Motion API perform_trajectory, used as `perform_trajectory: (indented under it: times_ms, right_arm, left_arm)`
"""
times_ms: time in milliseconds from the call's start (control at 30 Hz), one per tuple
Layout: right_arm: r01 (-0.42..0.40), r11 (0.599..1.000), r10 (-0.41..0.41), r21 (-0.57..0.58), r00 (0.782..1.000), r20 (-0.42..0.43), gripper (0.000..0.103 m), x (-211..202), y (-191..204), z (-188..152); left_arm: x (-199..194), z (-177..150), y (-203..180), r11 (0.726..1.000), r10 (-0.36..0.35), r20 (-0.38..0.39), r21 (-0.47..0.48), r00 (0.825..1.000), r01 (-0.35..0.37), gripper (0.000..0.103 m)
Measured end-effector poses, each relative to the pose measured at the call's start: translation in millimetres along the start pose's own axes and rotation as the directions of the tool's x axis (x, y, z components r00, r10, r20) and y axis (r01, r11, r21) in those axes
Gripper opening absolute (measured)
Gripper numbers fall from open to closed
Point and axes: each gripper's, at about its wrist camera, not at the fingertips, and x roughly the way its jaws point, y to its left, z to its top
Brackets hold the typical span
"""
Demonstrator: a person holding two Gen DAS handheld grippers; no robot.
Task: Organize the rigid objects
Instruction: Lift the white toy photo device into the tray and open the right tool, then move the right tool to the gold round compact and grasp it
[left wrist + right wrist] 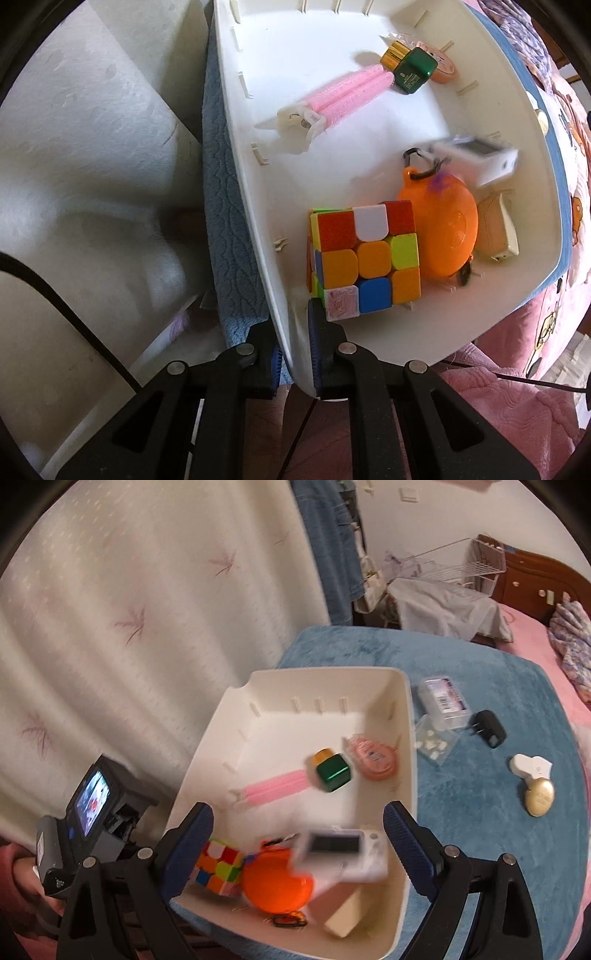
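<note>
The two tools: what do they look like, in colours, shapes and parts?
Both tools are alike. The left tool has black angular plastic arms with triangular cut-outs, silver round rivets at the joints and blue ribbed pads on its fingers. The right tool has the same black arms, silver rivets and blue textured pads. From the right wrist view, the left tool carries a dark camera with a lit screen.

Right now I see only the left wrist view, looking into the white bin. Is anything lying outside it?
Observer: Yes. A black charger lies on the blue blanket beside the bin.
Operator: Anything else out there?
Observer: A clear box, next to the charger.
Operator: And the other fingers?
Observer: The right fingers stand wide open above the bin, gripping nothing.
</note>
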Motion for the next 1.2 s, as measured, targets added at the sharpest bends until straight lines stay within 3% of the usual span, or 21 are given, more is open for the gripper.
perform_trajectory:
  times_ms: [267, 500, 667, 900, 1033, 1200]
  right_arm:
    - [0.089, 0.986, -0.090, 0.143, 0.996, 0.001, 0.094, -4.4, -67.0, 1.2]
    - [0.163, 0.939, -0.162, 0.302, 0.986, -0.031, 0.094, -5.1, -146.1, -0.4]
    - [0.220, 0.872, -0.212, 0.437, 0.975, -0.068, 0.094, -1.1, -204.8, -2.2]
    - [0.268, 0.728, -0.202, 0.631, 0.963, -0.176, 0.094, 27.5, -277.5, -18.1]
    - [0.317, 0.695, -0.213, 0.645, 0.948, -0.237, 0.092, 47.4, -302.0, -23.2]
    - [0.364, 0.671, -0.206, 0.646, 0.928, -0.309, 0.080, 70.1, -316.6, -25.0]
  left_arm:
    - [0.6, 5.5, 6.8, 0.997, -0.013, -0.026, -0.076, 1.000, 0.011, 0.011]
    - [2.5, 5.1, 18.3, 0.982, -0.016, -0.047, -0.189, 0.999, 0.007, 0.011]
    - [3.9, 7.0, 21.7, 0.960, 0.021, -0.050, -0.280, 0.999, -0.034, 0.011]
    - [1.6, 12.6, 32.5, 0.909, 0.042, -0.055, -0.413, 0.998, -0.061, 0.012]
    - [1.0, 16.4, 38.5, 0.885, 0.067, -0.063, -0.458, 0.996, -0.088, 0.012]
    - [-0.2, 19.8, 38.6, 0.863, 0.091, -0.082, -0.491, 0.992, -0.120, 0.013]
